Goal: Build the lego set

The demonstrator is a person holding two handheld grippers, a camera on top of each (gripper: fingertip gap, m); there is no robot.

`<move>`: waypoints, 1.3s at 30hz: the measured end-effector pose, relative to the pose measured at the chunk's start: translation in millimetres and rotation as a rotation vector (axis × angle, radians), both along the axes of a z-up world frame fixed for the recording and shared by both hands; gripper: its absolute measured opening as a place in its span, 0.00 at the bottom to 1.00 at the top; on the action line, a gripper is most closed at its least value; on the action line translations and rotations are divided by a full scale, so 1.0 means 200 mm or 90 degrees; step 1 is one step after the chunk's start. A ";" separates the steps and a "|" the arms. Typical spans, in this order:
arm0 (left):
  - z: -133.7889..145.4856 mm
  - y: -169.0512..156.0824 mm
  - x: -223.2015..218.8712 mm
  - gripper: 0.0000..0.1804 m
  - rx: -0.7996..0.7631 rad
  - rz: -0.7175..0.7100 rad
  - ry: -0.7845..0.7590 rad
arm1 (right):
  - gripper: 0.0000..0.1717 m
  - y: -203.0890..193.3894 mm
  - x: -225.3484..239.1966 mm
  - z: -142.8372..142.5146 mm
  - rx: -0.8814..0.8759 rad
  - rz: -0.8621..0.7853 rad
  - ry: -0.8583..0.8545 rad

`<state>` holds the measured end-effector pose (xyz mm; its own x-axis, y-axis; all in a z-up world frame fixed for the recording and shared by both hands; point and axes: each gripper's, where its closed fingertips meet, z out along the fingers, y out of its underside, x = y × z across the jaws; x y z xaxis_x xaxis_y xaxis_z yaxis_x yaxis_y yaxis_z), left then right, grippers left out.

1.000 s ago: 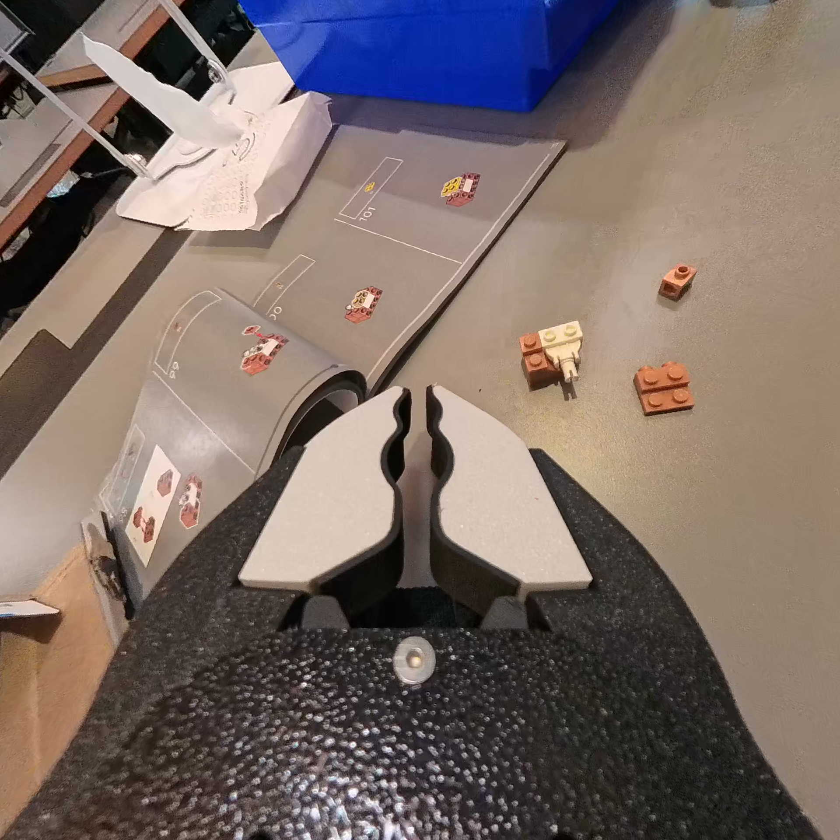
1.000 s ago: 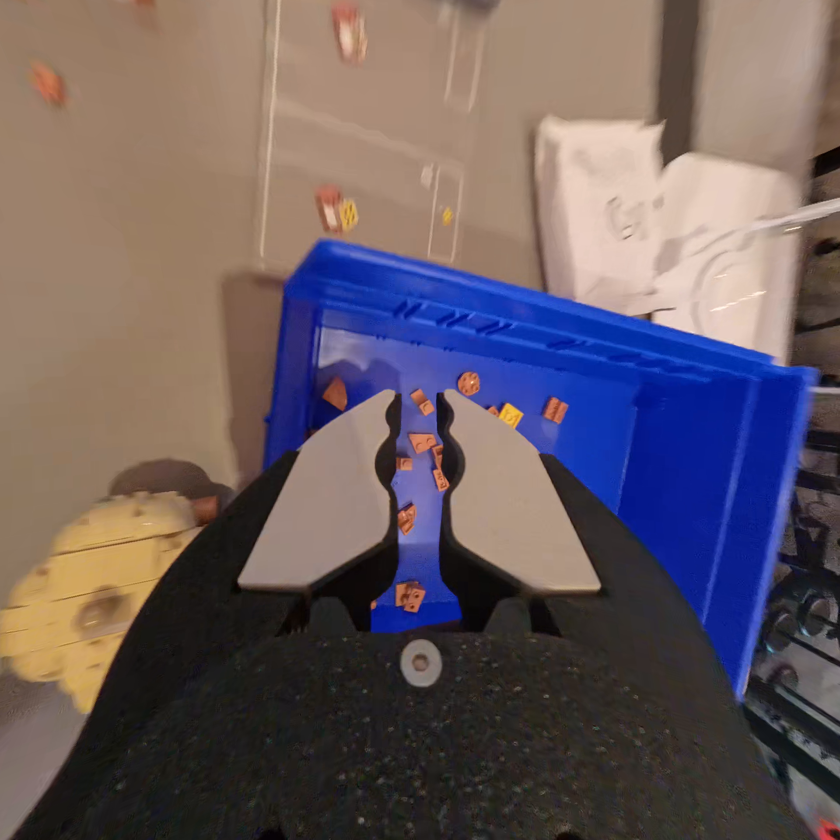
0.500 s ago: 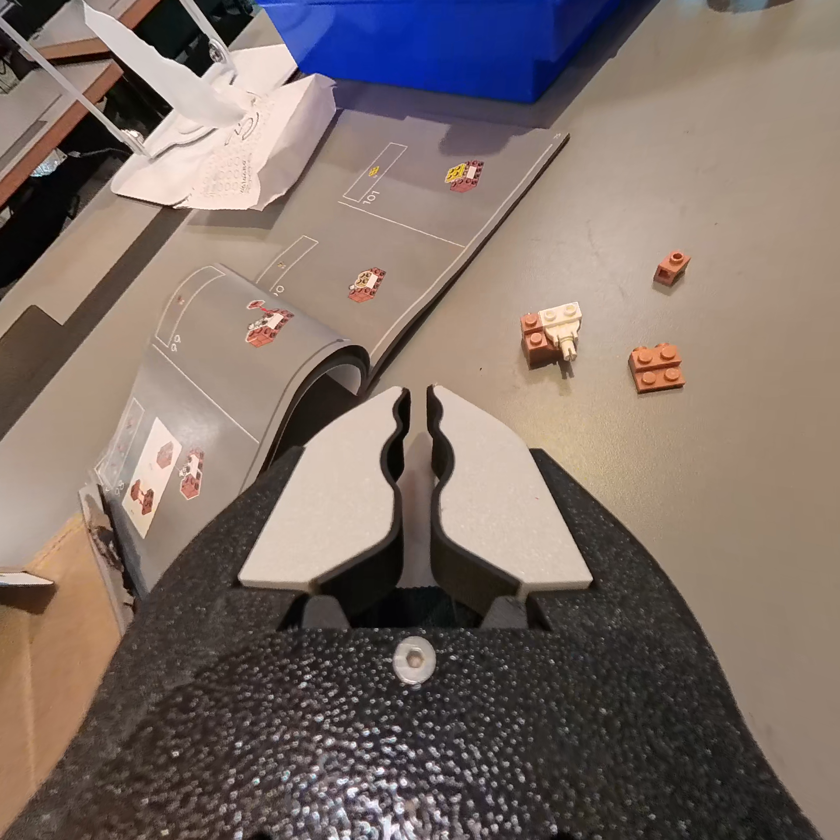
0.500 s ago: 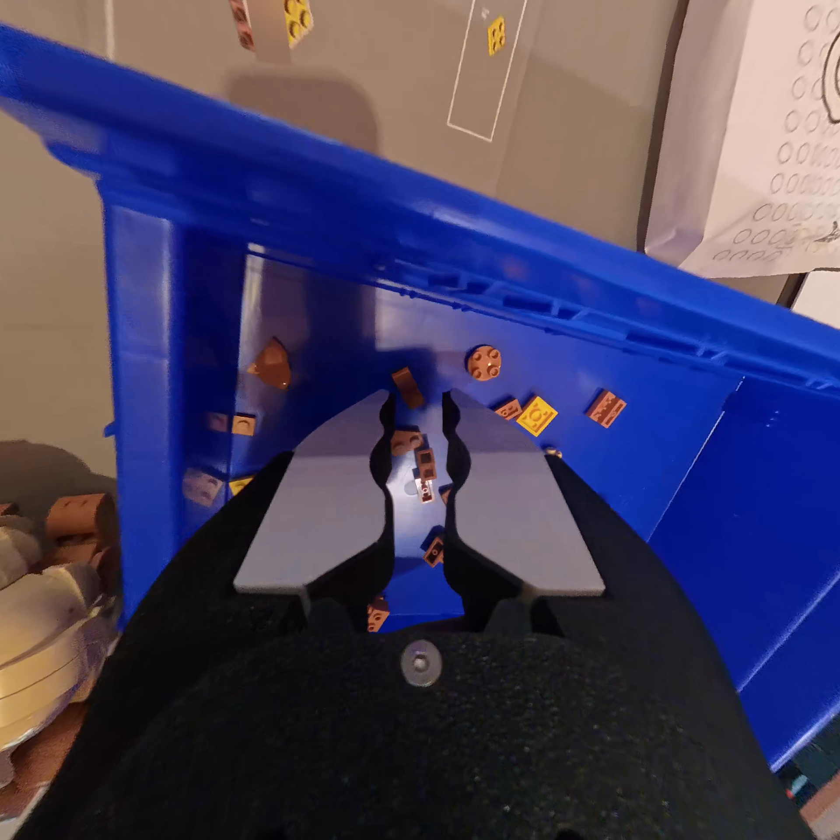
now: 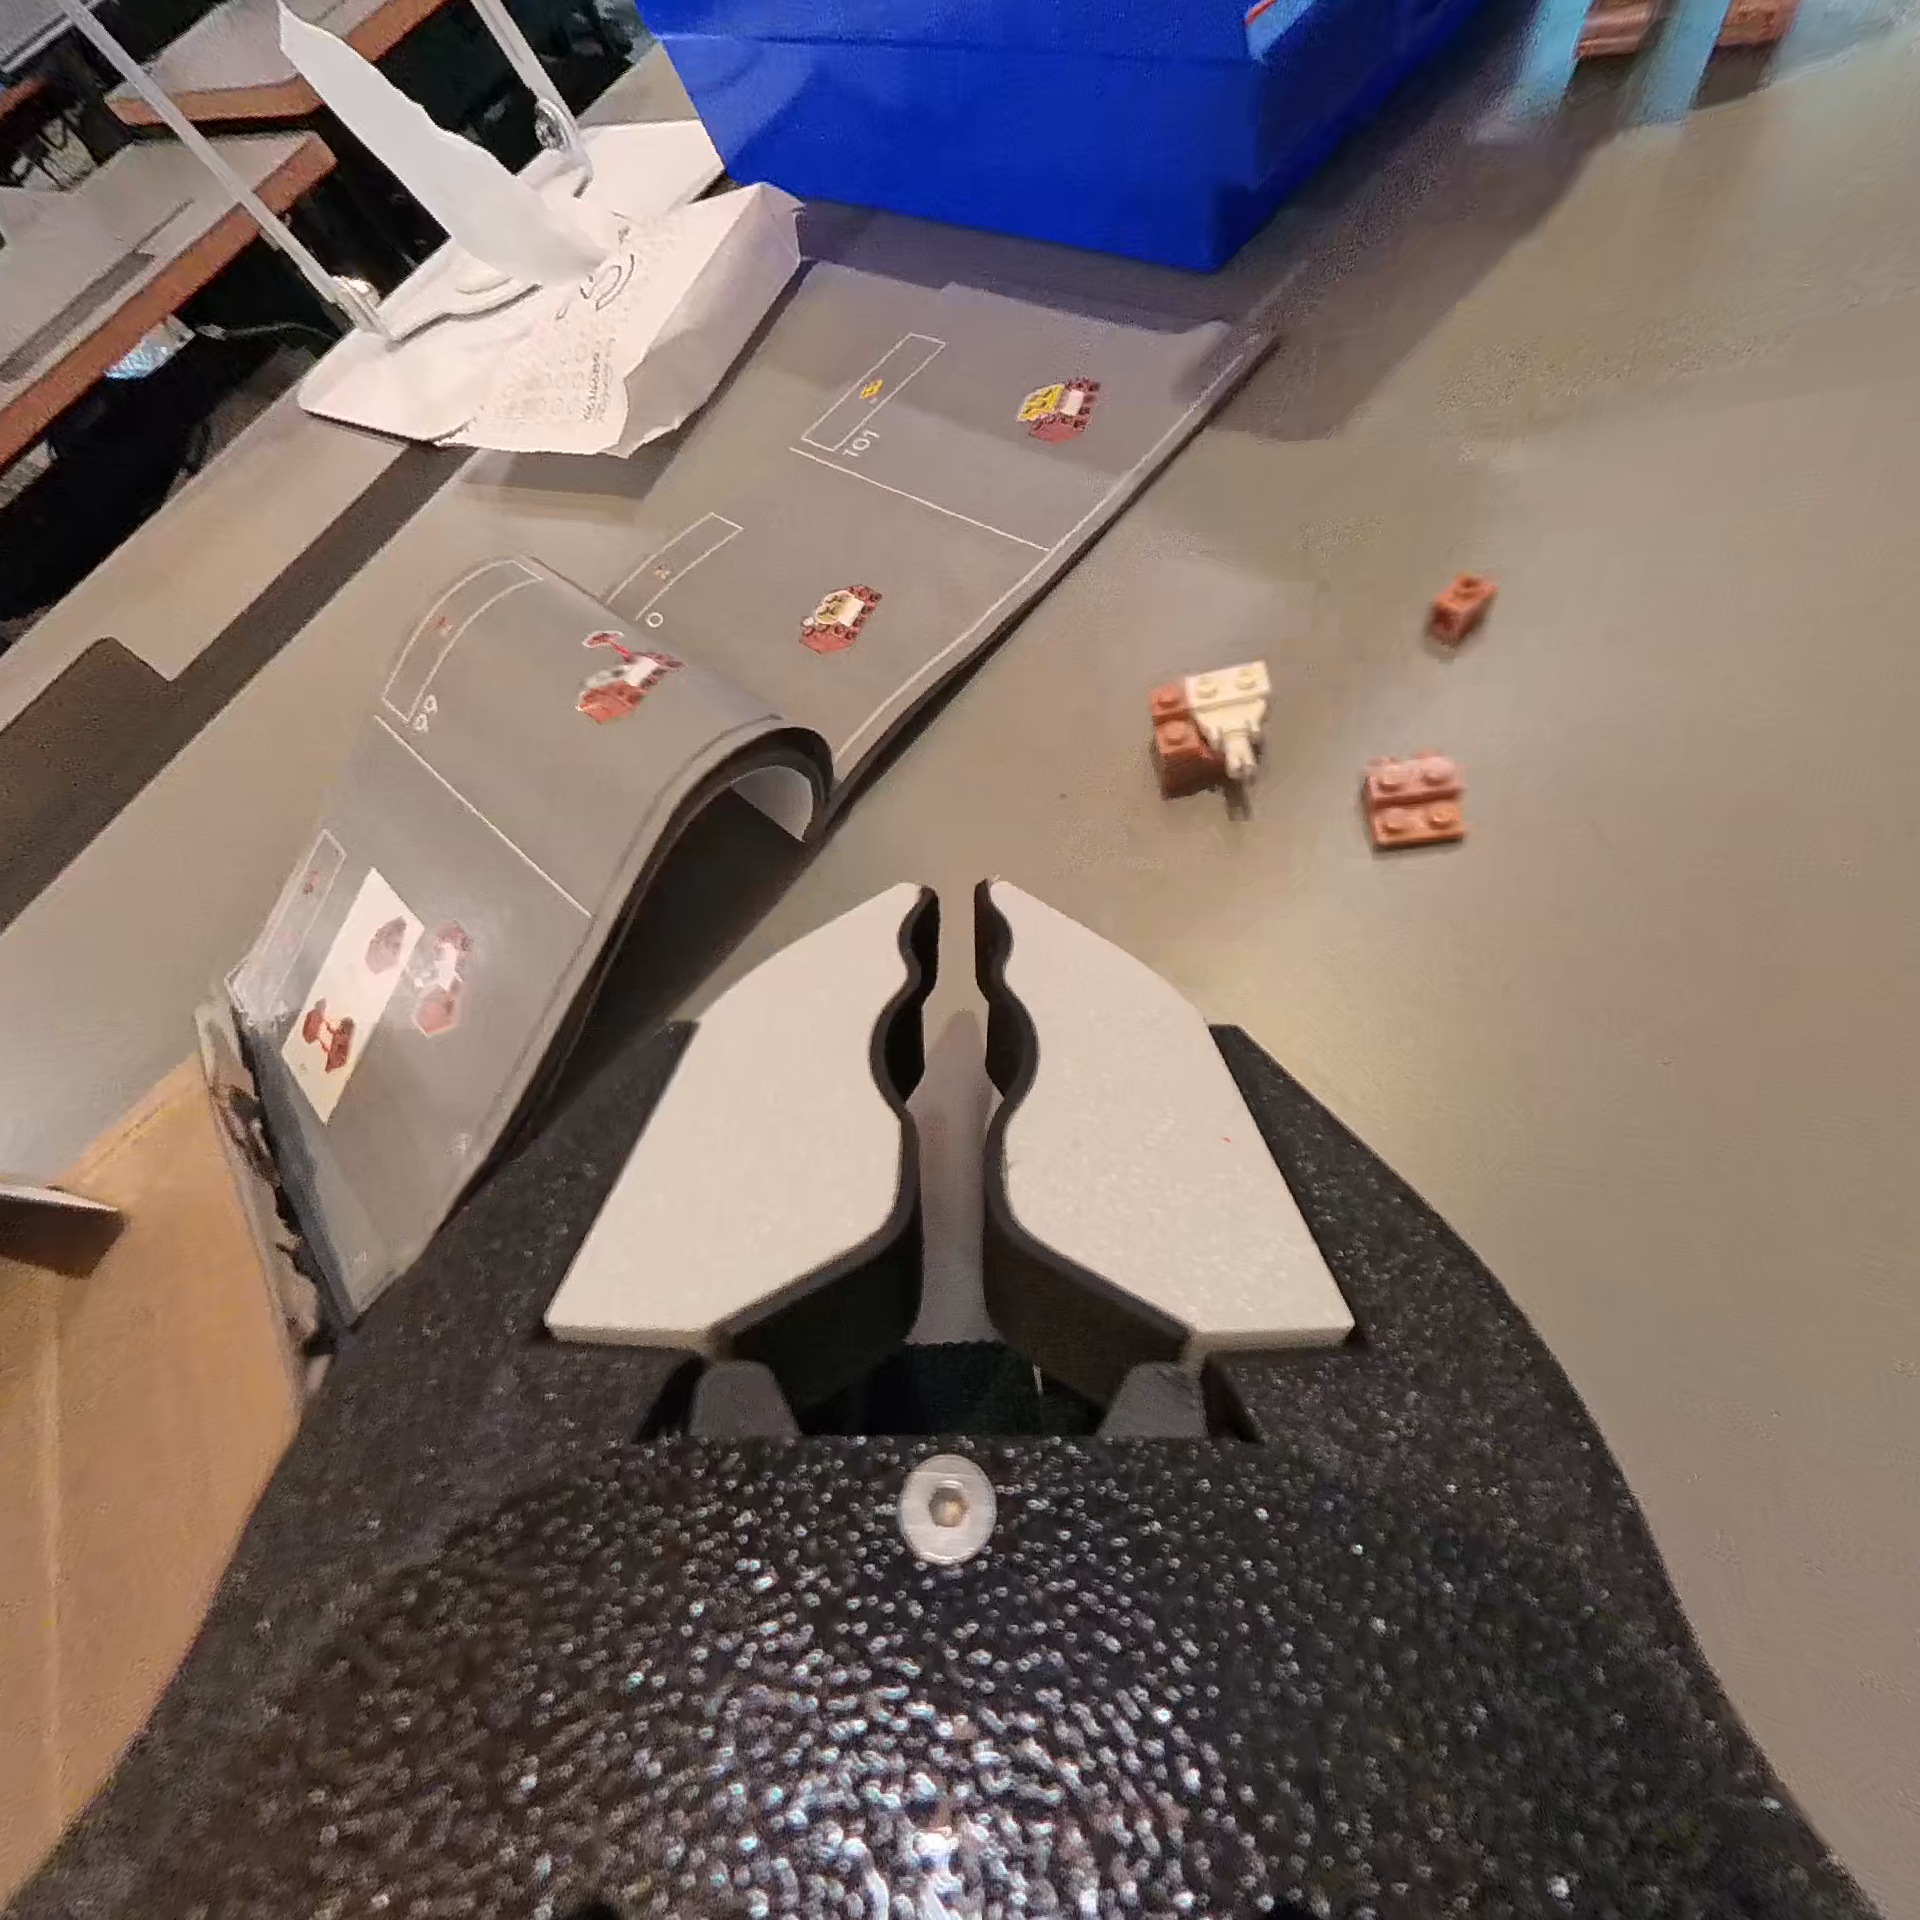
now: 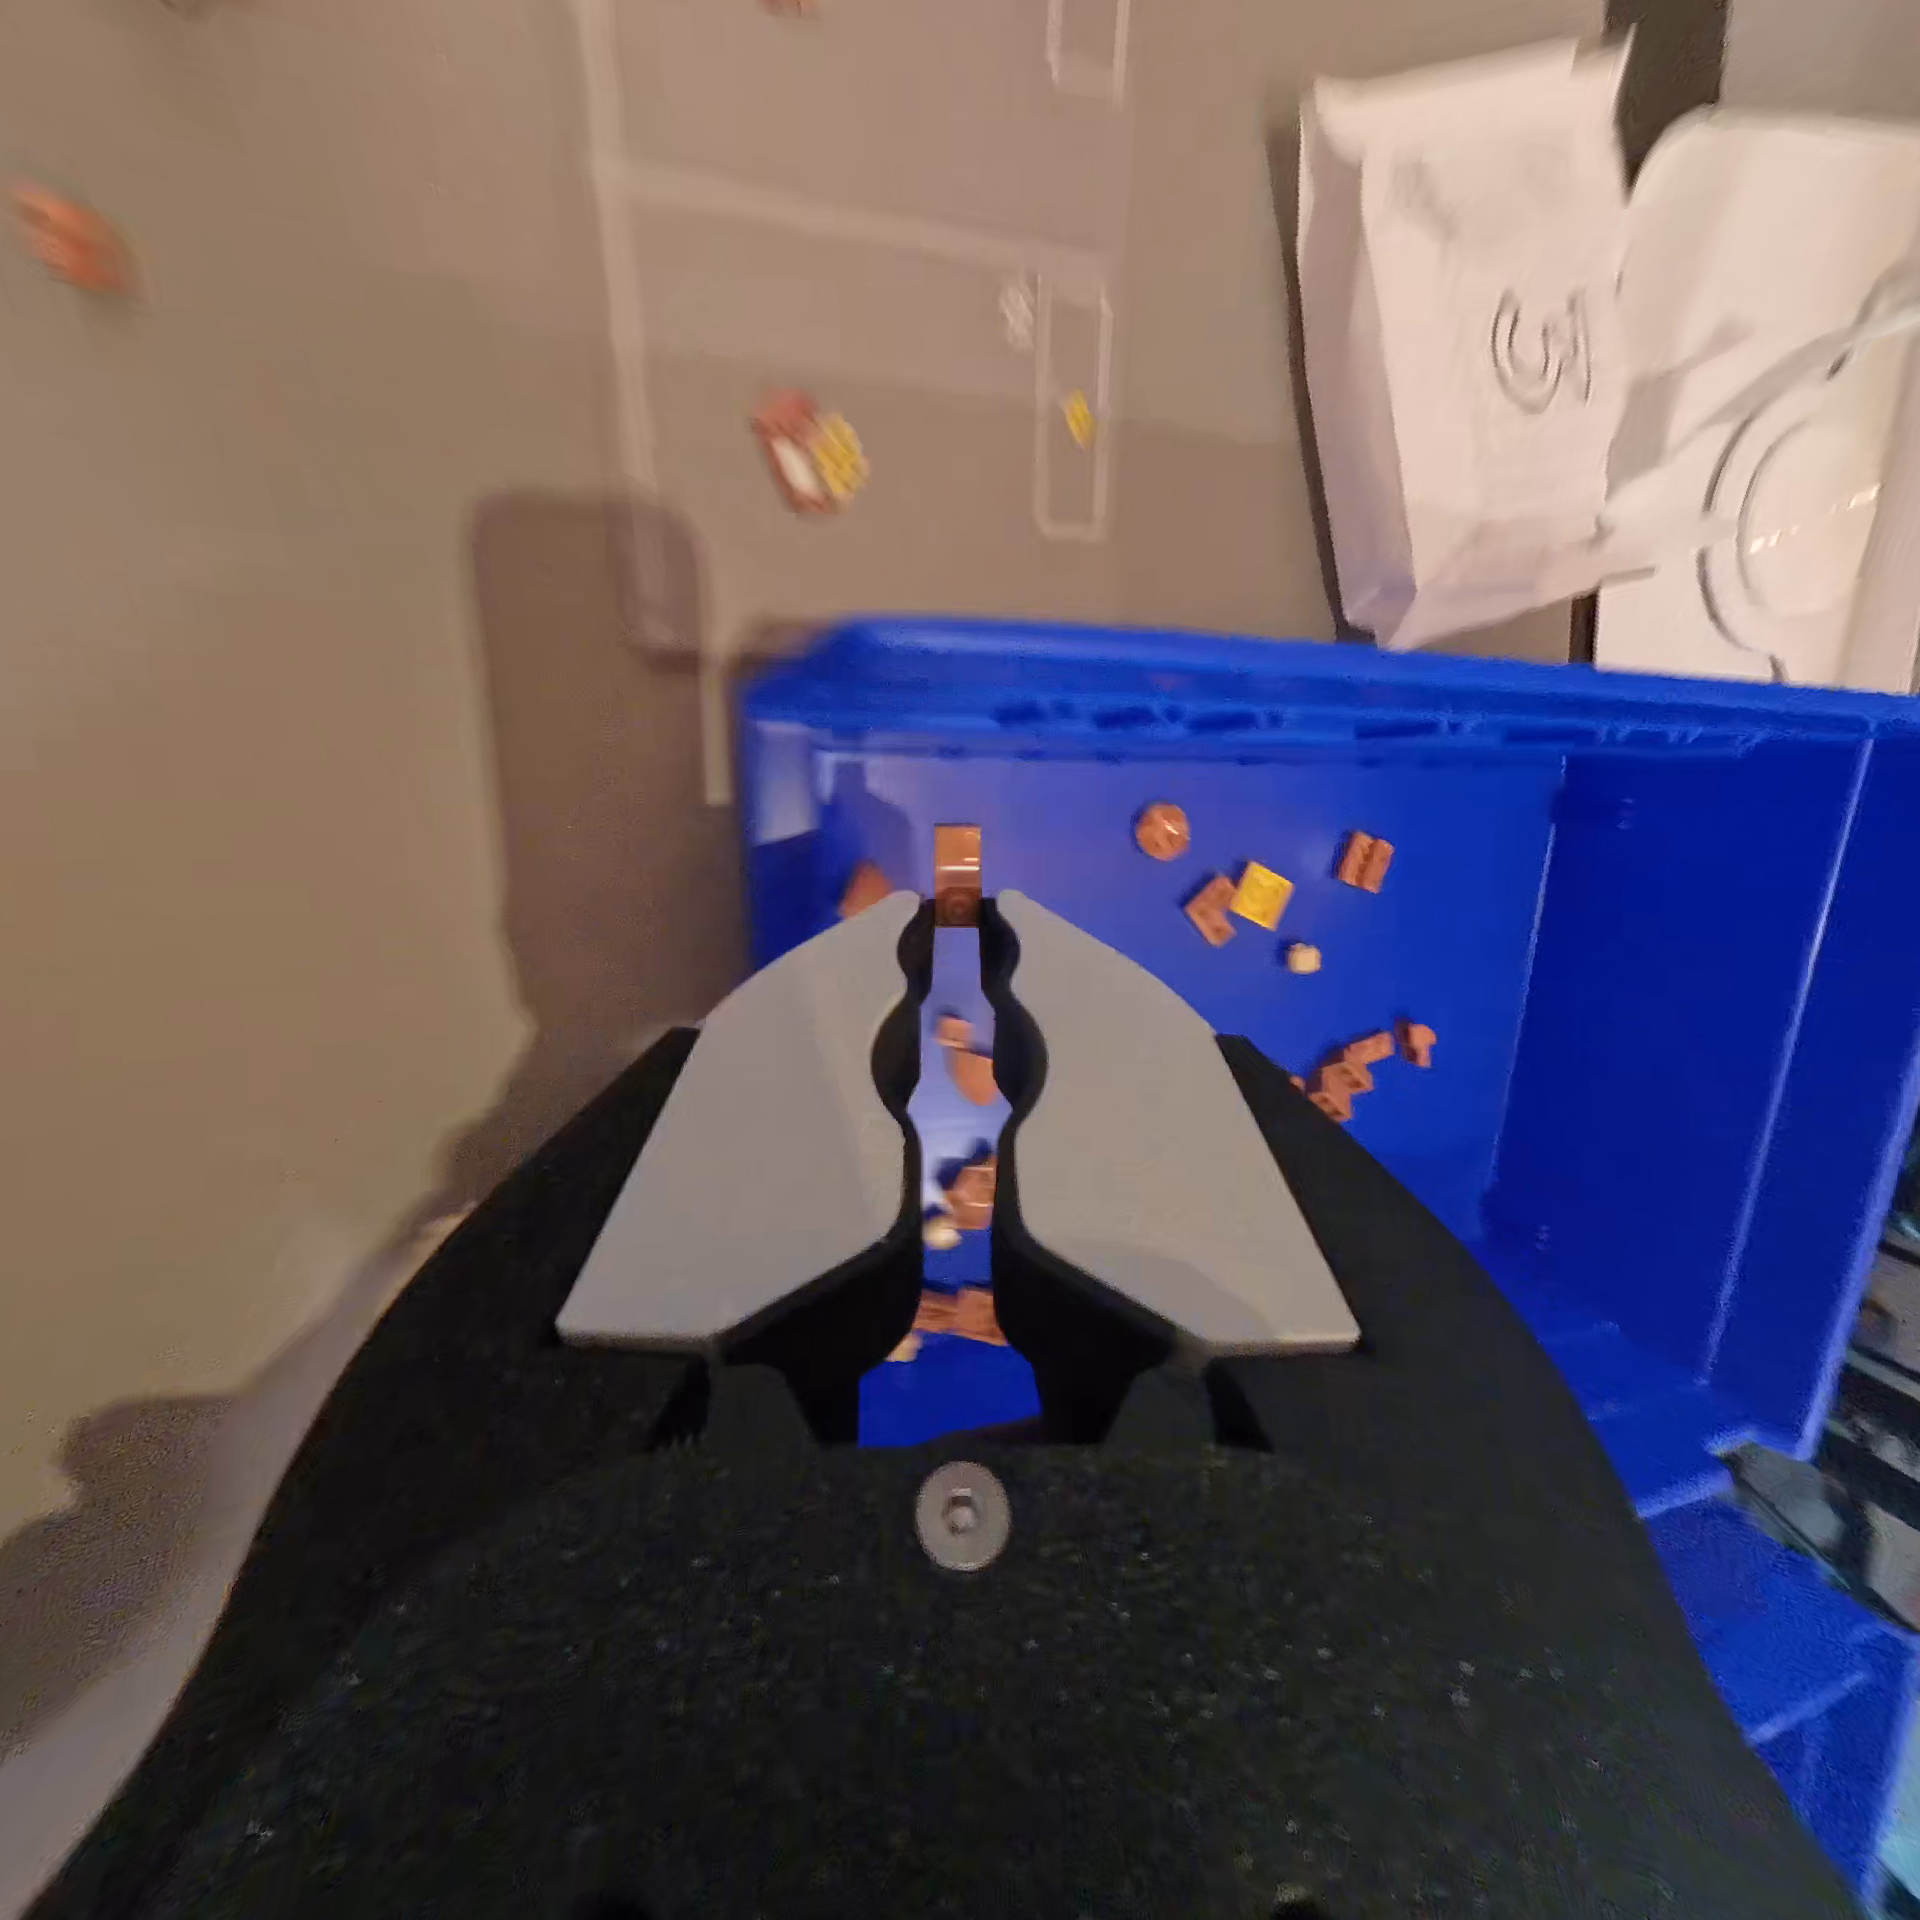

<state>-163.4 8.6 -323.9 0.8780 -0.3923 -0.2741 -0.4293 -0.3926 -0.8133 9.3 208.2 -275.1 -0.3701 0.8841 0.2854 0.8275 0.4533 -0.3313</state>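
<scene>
Brown brick piece [image 6: 957, 878] sits pinched between the tips of the right gripper [image 6: 957, 914], its fingers [image 6: 1049, 935] pressed on its two sides, above the open blue bin [image 6: 1683, 935]. It looks small, light, rigid plastic, likely slick; only its near end is held, so it could pivot. Its exact shape is blurred. The left gripper [image 5: 956, 896] hangs over the grey surface [image 5: 1558, 1143] well short of the bin, its fingers nearly together with a narrow slit between them and nothing in it. Near its tips lie the curled booklet [image 5: 727, 582] and a brown-and-cream assembly [image 5: 1210, 727]. Loose pieces on the bin's floor are smeared by motion.
</scene>
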 end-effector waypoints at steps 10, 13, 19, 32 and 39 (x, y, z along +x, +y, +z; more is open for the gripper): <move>-0.08 -0.20 0.35 0.06 -0.133 -0.136 -0.089 | 0.04 -1.02 -0.15 -0.18 -0.234 0.025 0.035; -0.08 -0.24 0.40 0.07 -0.130 -0.156 -0.074 | 0.04 -1.12 -0.26 -0.28 -0.247 0.005 0.030; -0.09 -0.25 0.38 0.07 -0.116 -0.129 -0.054 | 0.04 -1.18 -0.33 -0.34 -0.236 -0.021 0.036; -0.09 -0.24 0.37 0.07 -0.125 -0.117 -0.069 | 0.04 -1.16 -0.36 -0.40 -0.194 -0.040 0.019; -0.09 -0.24 0.36 0.07 -0.133 -0.110 -0.081 | 0.04 -1.16 -0.36 -0.40 -0.200 -0.033 0.022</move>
